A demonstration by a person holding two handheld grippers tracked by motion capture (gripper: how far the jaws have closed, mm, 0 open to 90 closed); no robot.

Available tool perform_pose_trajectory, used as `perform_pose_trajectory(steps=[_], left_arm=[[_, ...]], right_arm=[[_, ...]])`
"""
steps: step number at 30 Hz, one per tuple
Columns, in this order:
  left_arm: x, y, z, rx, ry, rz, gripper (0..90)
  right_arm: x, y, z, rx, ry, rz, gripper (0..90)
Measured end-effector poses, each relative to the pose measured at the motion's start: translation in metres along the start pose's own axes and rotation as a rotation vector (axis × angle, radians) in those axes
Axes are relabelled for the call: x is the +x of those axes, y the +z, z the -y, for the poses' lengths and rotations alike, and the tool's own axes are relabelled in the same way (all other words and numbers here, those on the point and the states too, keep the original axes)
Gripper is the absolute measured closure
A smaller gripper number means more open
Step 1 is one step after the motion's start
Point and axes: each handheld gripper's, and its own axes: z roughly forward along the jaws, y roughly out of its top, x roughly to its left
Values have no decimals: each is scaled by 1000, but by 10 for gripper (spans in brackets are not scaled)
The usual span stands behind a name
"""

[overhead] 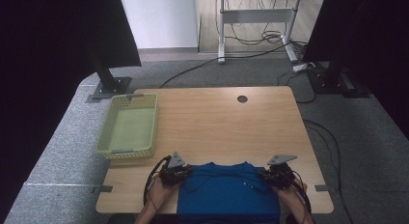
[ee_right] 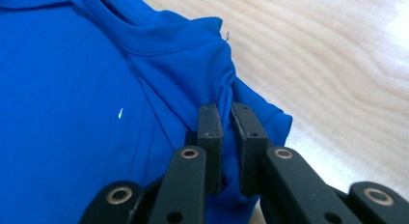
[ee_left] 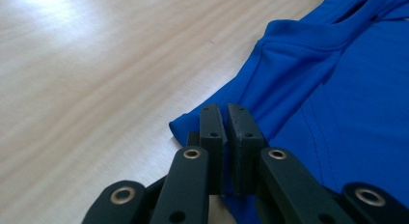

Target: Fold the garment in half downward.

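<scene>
A blue shirt lies flat at the near edge of the wooden table, its collar pointing away from me. My left gripper sits at the shirt's left shoulder. In the left gripper view its jaws are pressed together, with the blue fabric pinched low between them. My right gripper sits at the right shoulder. In the right gripper view its jaws are closed on a fold of the shirt at the sleeve seam. Both grippers rest low on the table.
A pale green plastic basket stands at the table's left edge with nothing in it. A round cable hole marks the far middle of the tabletop. Black stands flank the table, and cables run over the floor behind.
</scene>
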Motion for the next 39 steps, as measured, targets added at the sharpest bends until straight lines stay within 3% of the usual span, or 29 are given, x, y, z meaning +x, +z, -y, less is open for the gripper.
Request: perform_pose_trajectory(steps=[3,5,7,8,9,10,13,15,16,22,23,24,25,31,32,33,34,35,39], left_arm=[[4,3,-2,-1,3,-15,856],[15,12,-11,-5,12,-61,854],[15,12,-11,-5,12,-61,853],[20,19,-17,-10,17,-95,853],[20,19,-17,-10,17,-95,854],[26,26,-22,-18,28,-128,854],[27,28,-23,-20,32,-139,854],[30,33,-26,-27,44,-162,854],[36,41,-32,-34,46,-192,855],[42,46,-35,-42,17,-197,857],[46,46,-36,-50,-22,-180,857],[46,46,-36,-50,-22,-180,857],[48,46,-35,-53,-52,-166,857],[48,41,-38,-44,-52,-176,864],[48,41,-38,-44,-52,-176,864],[48,29,-39,-83,-64,-173,864],[47,24,-40,-94,-61,-172,866],[46,18,-40,-101,-55,-170,866],[40,2,-41,-127,-47,-151,866]], right_arm=[[-5,3,-2,-12,9,7,831],[-13,9,-9,-23,27,17,832],[-16,11,-11,-26,35,19,832],[-16,11,-11,-26,35,19,832],[-16,11,-11,-26,35,19,832],[-27,19,-20,-43,61,30,833],[-32,22,-23,-49,73,33,833],[-32,22,-23,-49,73,33,833],[-39,28,-30,-54,86,52,833],[-45,34,-37,-56,103,67,833],[-45,34,-37,-56,103,67,833],[-45,34,-37,-56,103,67,833],[-44,35,-39,-56,100,86,835],[-42,35,-40,-54,89,97,839],[-40,30,-41,-74,74,107,839],[-40,30,-41,-74,74,107,845],[-38,17,-42,-125,73,107,848],[-37,12,-42,-140,68,105,848],[-31,2,-42,-161,48,105,849]])
